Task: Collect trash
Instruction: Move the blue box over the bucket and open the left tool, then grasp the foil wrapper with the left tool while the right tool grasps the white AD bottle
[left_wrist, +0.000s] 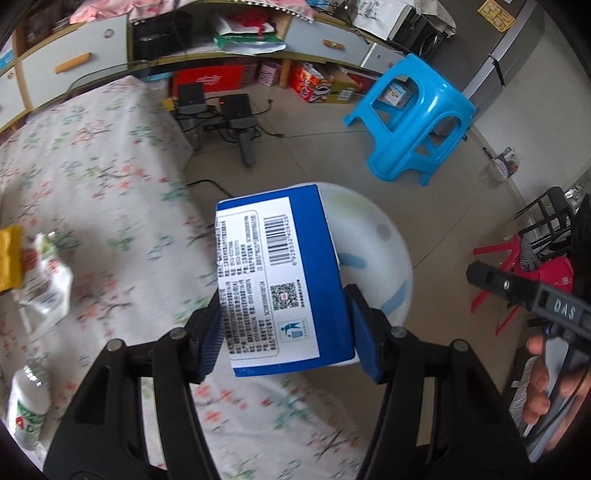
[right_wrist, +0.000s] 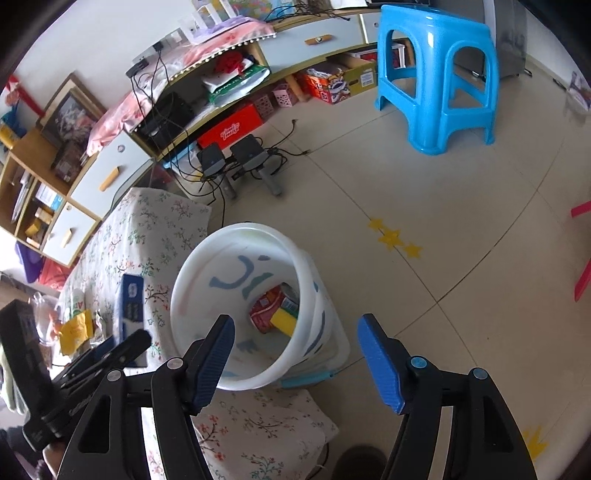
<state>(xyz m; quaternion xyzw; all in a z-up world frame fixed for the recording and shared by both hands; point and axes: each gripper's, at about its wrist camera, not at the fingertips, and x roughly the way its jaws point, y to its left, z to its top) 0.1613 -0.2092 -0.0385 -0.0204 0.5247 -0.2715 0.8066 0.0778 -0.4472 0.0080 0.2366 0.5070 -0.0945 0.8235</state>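
Blue carton (left_wrist: 280, 280) clamped between left gripper (left_wrist: 286, 332) pads, above bucket (right_wrist: 192, 280); right gripper (right_wrist: 295, 360) jaws wide, empty.

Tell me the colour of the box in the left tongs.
Blue box with a white label, clearest in the left wrist view.

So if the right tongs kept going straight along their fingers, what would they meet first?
Probably the white bucket: its open mouth sits just ahead between the open right tongs, so they would likely enter it towards the red wrapper inside. Depth is uncertain.
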